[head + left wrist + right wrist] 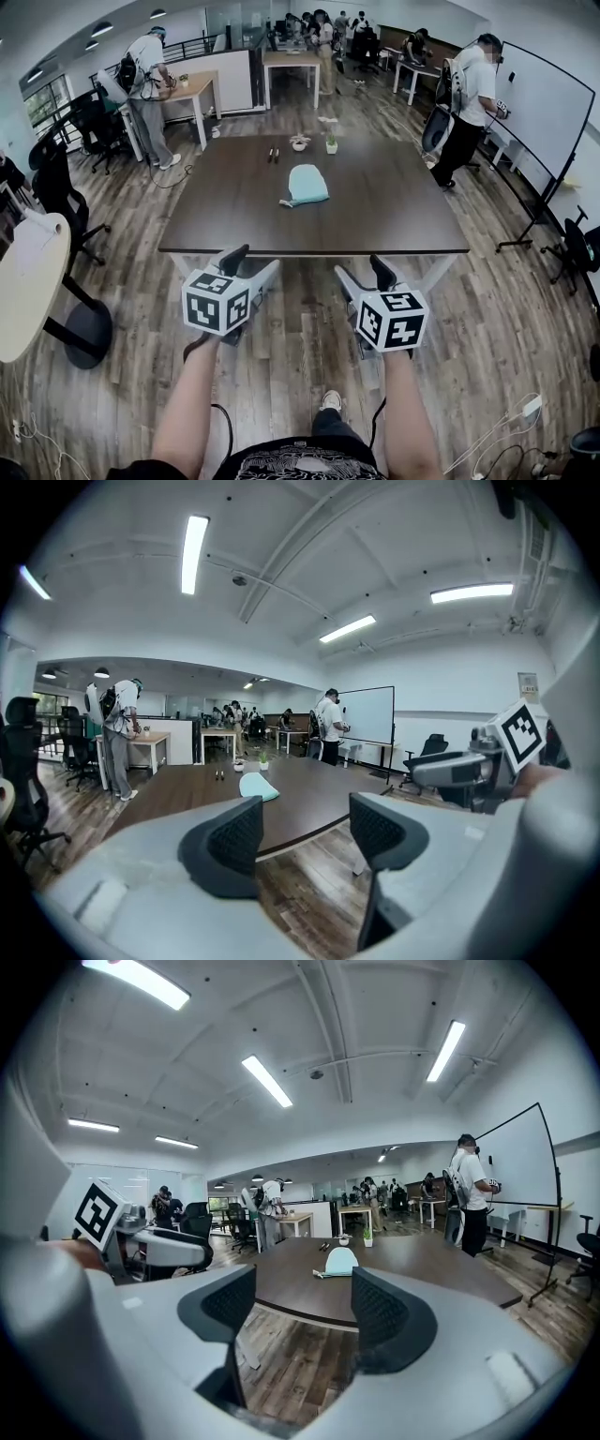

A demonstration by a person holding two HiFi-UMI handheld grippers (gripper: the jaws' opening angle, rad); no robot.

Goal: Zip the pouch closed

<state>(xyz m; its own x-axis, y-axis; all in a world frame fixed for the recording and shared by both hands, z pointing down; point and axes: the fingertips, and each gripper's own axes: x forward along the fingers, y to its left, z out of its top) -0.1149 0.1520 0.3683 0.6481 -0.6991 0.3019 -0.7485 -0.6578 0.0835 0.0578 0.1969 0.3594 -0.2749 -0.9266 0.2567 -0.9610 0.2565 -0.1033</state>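
Note:
A pale blue pouch (307, 184) lies on the dark brown table (394, 216), toward its far middle, with a small tab sticking out at its left. Both grippers hang in the air short of the table's near edge, over the wooden floor. My left gripper (251, 264) is open with nothing between its jaws, and so is my right gripper (364, 275). In the left gripper view the pouch (257, 786) shows far off, above the open gripper (305, 829). The right gripper view has the pouch (339, 1261) between and beyond the open gripper (302, 1305).
Behind the pouch stand a small potted plant (330, 142), a white bowl (299, 143) and two dark small items (274, 152). A person (469, 103) stands by a whiteboard (548, 112) at the right. Office chairs (56, 187) and a pale round table (28, 281) are at the left.

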